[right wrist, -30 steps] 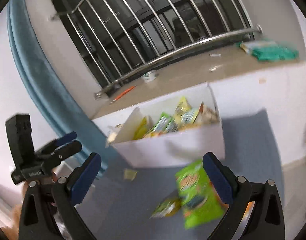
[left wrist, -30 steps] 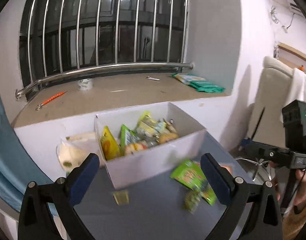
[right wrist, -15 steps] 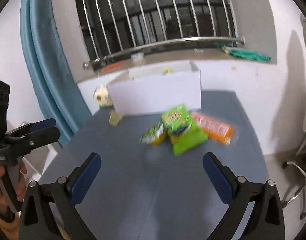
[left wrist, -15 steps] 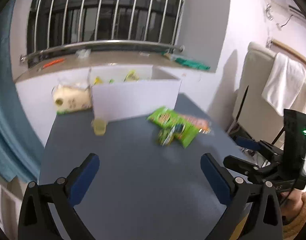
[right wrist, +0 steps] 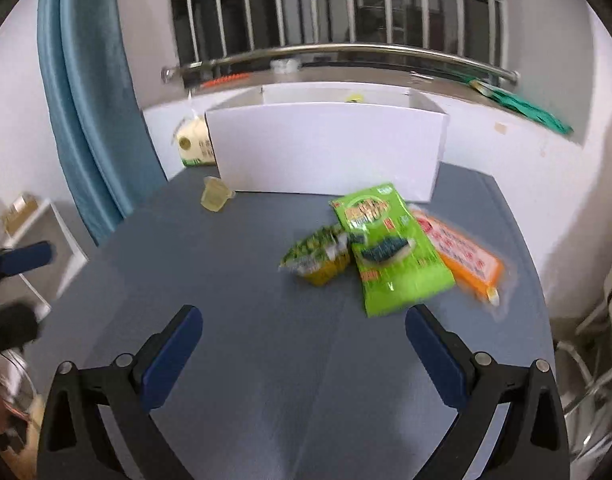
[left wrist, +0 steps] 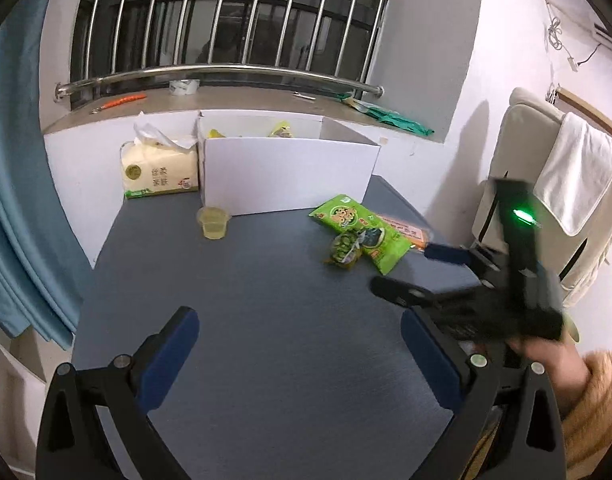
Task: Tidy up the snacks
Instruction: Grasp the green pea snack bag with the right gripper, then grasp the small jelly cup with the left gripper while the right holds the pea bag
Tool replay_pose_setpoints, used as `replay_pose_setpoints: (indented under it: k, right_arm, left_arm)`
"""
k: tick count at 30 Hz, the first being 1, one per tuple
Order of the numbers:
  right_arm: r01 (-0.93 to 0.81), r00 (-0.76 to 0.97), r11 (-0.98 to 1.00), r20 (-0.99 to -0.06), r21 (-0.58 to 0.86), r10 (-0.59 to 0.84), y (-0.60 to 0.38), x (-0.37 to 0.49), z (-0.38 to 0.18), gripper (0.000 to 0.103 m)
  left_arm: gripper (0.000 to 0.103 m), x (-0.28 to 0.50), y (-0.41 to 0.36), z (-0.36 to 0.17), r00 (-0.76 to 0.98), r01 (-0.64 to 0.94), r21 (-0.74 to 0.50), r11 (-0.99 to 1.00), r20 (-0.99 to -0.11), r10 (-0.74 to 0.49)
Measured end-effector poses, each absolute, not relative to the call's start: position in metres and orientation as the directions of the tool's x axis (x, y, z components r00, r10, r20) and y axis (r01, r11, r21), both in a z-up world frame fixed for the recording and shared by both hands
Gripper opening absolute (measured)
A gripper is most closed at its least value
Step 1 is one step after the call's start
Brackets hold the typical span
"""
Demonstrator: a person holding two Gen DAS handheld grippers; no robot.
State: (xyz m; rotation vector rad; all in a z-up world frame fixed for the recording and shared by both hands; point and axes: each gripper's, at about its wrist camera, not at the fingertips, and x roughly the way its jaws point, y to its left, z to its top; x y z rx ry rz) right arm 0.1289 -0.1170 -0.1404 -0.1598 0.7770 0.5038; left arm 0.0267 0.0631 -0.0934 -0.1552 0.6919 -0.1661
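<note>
A white box (left wrist: pixel 286 176) with snacks inside stands at the back of the grey table (left wrist: pixel 266 320); it also shows in the right wrist view (right wrist: pixel 326 152). On the table lie a large green packet (right wrist: pixel 390 248), a small green-yellow packet (right wrist: pixel 318 256), an orange packet (right wrist: pixel 462 260) and a yellow jelly cup (right wrist: pixel 216 198). They also show in the left wrist view: green packet (left wrist: pixel 362 232), small packet (left wrist: pixel 344 246), cup (left wrist: pixel 213 222). My left gripper (left wrist: pixel 298 352) is open and empty over the near table. My right gripper (right wrist: pixel 304 348) is open and empty, just short of the packets.
A tissue pack (left wrist: pixel 160 170) stands left of the box. A blue curtain (right wrist: pixel 90 120) hangs at the left. A window sill (left wrist: pixel 226 100) with a tape roll runs behind the box. A chair with a white towel (left wrist: pixel 574 176) stands right of the table.
Both grippers have pulled back and down from above the box to the near side of the table. The right gripper then moved closer to the packets.
</note>
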Motion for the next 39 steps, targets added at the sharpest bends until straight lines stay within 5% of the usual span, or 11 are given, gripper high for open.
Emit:
replay_pose_setpoints:
  k: [9,11,12,14,25,39]
  right_arm:
    - [-0.505,0.523,0.863,-0.790,0.015,0.320,-0.085,0.203,-0.166,0.103]
    - [-0.527,0.504,0.850,-0.804,0.002,0.315,-0.083,0.209,-0.174,0.084]
    - [-0.538,0.487,0.843,-0.815,0.005,0.315,-0.083,0.210,-0.179,0.064]
    - [-0.567,0.486,0.824,-0.808,-0.003,0.332,-0.083,0.206,-0.181,0.056]
    - [-0.504,0.488,0.823,-0.700,0.262,0.522,-0.140,0.170,-0.149,0.054]
    - [-0.512,0.577,0.820,-0.604,0.258,0.550,-0.173,0.106,-0.105,0.054]
  left_arm:
    - [0.103,0.027,0.080,-0.102,0.743,0.065,-0.237,0.969,-0.637,-0.205]
    - [0.103,0.027,0.084,-0.105,0.739,0.052,-0.240,0.969,-0.643,-0.199]
    - [0.103,0.028,0.085,-0.107,0.738,0.050,-0.242,0.969,-0.645,-0.199]
    - [0.103,0.029,0.087,-0.110,0.733,0.039,-0.242,0.970,-0.652,-0.192]
    - [0.103,0.080,0.101,-0.119,0.703,0.035,-0.253,0.967,-0.681,-0.204]
    - [0.102,0.240,0.114,-0.168,0.572,0.019,-0.104,0.994,-0.814,-0.096]
